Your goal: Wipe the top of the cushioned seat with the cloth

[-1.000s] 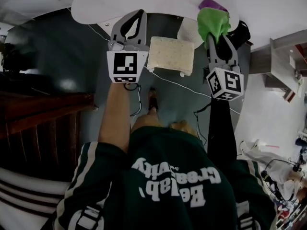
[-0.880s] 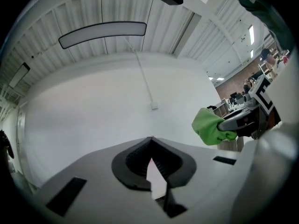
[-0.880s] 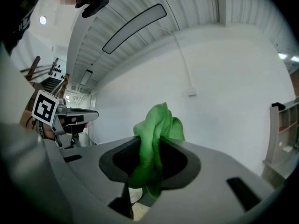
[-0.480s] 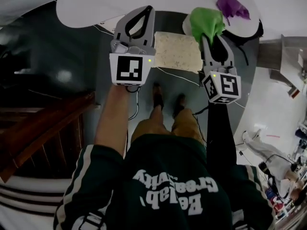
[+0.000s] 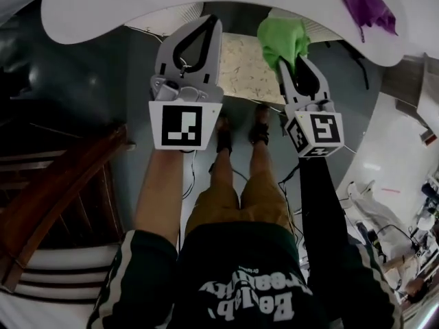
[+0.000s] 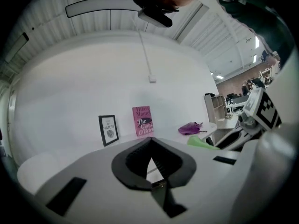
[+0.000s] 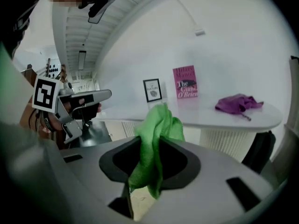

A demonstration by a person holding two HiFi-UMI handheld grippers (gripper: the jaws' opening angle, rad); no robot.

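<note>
**Green cloth held over a cushioned seat beside a curved white tabletop**

On a dark floor, the pale cushioned seat stands half under the white tabletop, which carries a purple cloth, a framed picture and a pink book against a white wall. The right gripper has its fingers clamped on the green cloth, above the seat's right edge. The left gripper has its fingers together and empty. Since a second ago the person has stepped closer, and the feet are now just beside the seat.
</note>
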